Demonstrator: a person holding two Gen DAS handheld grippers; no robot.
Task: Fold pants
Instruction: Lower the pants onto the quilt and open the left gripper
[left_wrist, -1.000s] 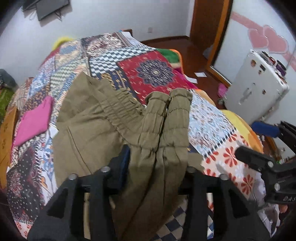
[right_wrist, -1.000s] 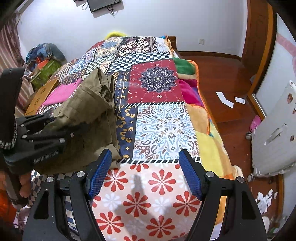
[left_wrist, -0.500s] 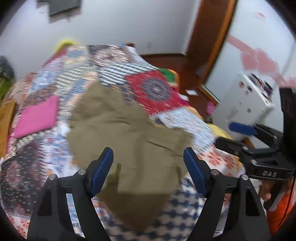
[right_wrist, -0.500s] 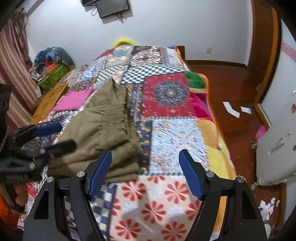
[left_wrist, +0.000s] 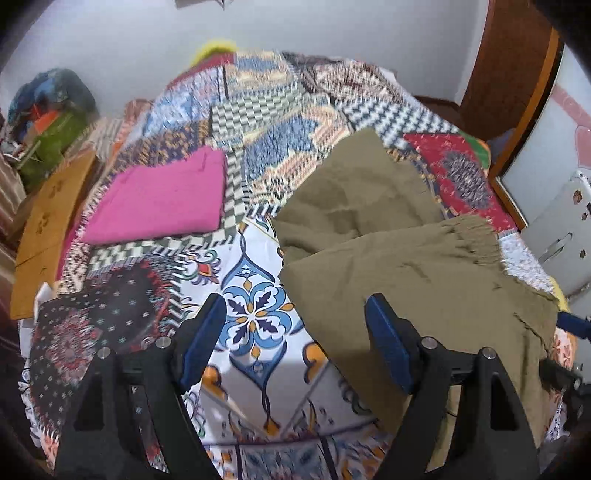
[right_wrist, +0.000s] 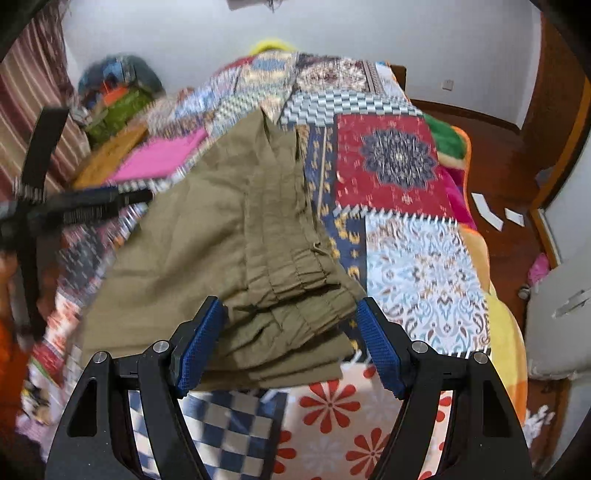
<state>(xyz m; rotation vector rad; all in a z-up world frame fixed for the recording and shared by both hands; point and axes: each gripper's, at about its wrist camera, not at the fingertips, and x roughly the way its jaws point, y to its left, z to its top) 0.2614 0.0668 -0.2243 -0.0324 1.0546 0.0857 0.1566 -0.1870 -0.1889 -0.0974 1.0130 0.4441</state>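
Pants (right_wrist: 229, 236) dropped folded on the bed (right_wrist: 424, 266) — left gripper (left_wrist: 295, 332) now empty, jaws apart.

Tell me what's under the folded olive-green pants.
The olive-green fabric pants lie on the multicoloured patchwork bedspread; its patterned squares show around them. Whatever sits directly beneath is covered.

The left black plastic two-finger tool (left_wrist: 295, 332) carries blue textured pads (left_wrist: 386, 350). The right black plastic two-finger tool (right_wrist: 288, 339) matches, with silver screws (right_wrist: 161, 346) on its angular arms.

One pair of pants (right_wrist: 236, 236), one pink cloth (left_wrist: 159, 195), one quilt (left_wrist: 258, 317), two tongs (left_wrist: 295, 336) (right_wrist: 291, 339), two paper slips (right_wrist: 487, 210) on the floor.
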